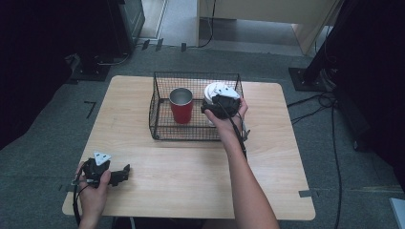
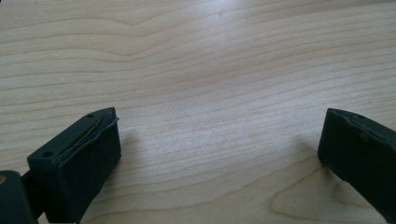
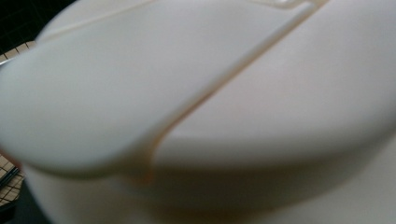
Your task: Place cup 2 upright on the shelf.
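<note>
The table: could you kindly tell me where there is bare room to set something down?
The table is bare across its near half, between the left gripper and the right forearm, and again beyond that forearm to the right edge. A strip left of the basket is free too. Inside the basket it is crowded: red cup, white cup and right gripper.

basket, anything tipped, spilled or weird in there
Nothing stands out. The red cup stands upright in the wire basket, nothing spilled. The right claw holds a white lidded cup over the basket's right side.
</note>
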`<state>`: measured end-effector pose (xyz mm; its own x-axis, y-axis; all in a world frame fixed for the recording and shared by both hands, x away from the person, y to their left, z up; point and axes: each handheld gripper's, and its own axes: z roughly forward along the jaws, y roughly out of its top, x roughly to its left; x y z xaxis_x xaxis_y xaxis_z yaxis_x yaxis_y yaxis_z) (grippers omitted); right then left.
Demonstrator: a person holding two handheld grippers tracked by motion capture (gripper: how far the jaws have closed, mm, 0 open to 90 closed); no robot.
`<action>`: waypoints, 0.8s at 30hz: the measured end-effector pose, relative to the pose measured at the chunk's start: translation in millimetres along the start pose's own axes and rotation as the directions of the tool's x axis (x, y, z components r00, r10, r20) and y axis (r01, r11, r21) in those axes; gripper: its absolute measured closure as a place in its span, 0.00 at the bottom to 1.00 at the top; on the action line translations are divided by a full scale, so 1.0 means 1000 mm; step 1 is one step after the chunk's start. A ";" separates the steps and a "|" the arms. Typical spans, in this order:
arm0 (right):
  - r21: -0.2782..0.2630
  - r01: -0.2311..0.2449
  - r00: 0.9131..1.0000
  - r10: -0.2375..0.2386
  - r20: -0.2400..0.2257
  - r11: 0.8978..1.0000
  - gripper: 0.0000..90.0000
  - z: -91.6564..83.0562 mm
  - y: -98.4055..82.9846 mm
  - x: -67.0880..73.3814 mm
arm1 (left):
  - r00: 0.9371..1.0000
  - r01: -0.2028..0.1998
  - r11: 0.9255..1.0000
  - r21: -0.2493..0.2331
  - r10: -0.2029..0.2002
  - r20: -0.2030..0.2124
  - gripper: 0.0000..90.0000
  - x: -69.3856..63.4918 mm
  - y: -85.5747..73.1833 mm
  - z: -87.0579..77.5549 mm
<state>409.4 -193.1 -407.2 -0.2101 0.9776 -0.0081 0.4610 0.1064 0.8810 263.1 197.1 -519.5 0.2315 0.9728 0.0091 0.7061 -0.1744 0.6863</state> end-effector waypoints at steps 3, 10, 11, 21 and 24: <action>0.018 -0.001 1.000 0.001 -0.012 1.000 0.18 0.004 -0.002 0.000 | 1.000 0.000 1.000 0.000 0.000 0.000 0.00 0.000 0.000 0.000; 0.057 0.001 1.000 0.000 -0.018 0.998 0.18 0.009 -0.005 0.001 | 1.000 0.000 1.000 0.000 0.000 0.000 0.00 0.000 0.000 0.000; 0.062 0.002 1.000 -0.001 -0.019 0.998 0.18 0.010 -0.006 0.001 | 1.000 0.000 1.000 0.000 0.000 0.000 0.00 0.000 0.000 0.000; 0.101 0.012 0.999 -0.009 -0.035 0.995 0.18 0.013 -0.008 0.006 | 1.000 -0.001 1.000 0.000 0.001 0.001 0.00 0.000 0.000 0.000; 0.104 0.012 0.999 -0.008 -0.037 0.995 0.18 0.013 -0.009 0.005 | 1.000 -0.001 1.000 0.000 0.001 0.001 0.00 0.000 0.000 0.000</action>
<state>415.9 -187.2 -421.4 -0.2450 0.9695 0.0024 0.5456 0.1359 0.8269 263.1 197.1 -519.5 0.2325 0.9725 0.0092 0.7059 -0.1753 0.6863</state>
